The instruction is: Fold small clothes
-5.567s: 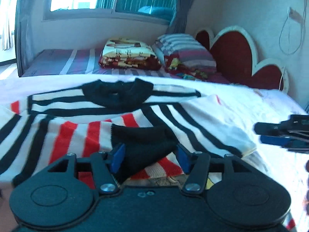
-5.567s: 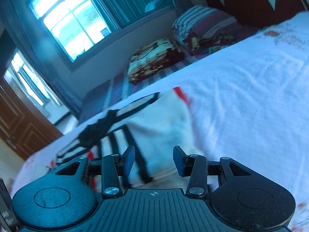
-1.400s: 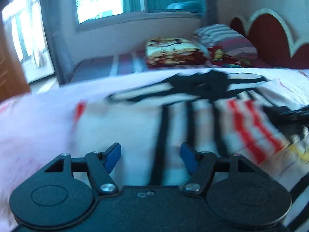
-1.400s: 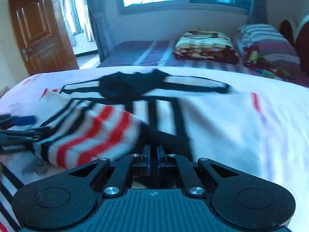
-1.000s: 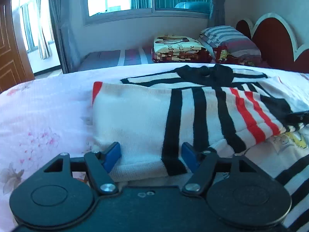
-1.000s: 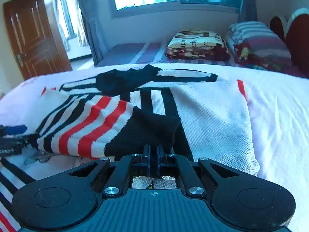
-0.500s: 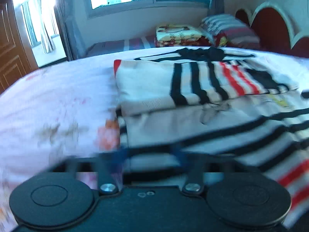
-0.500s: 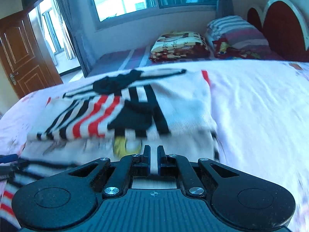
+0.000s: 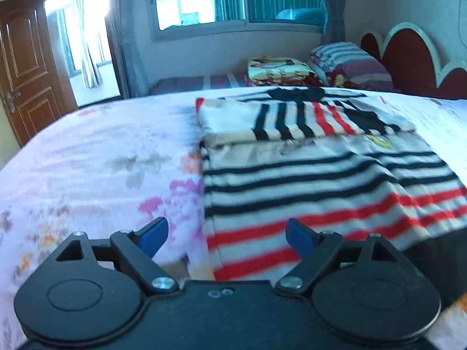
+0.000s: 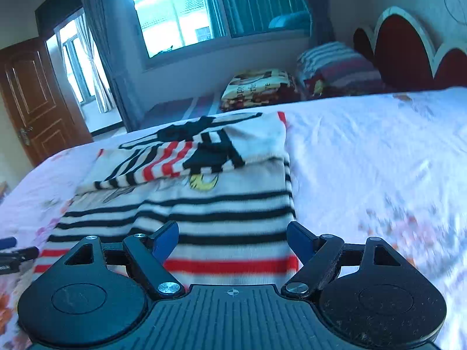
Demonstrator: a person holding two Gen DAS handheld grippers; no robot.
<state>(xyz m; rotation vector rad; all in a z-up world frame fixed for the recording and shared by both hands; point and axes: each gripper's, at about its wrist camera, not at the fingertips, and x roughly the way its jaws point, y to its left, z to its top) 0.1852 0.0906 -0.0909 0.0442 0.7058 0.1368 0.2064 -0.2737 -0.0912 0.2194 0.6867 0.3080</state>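
Both grippers retreated; sweater (image 9: 306, 180) on seemingly floral bedsheet (image 9: 102, 160).

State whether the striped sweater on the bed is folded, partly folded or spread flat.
Partly folded: the striped sweater has both sleeves laid across its chest, while its lower body lies flat and unfolded.

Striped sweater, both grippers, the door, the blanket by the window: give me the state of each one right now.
Striped sweater: flat on the bed, sleeves folded in across the chest, bottom half not yet folded up.
Left gripper: jaws opening, gripping nothing, above the sweater's hem corner.
Right gripper: jaws opening, gripping nothing, above the hem.
Wooden door: open.
Patterned blanket: folded.
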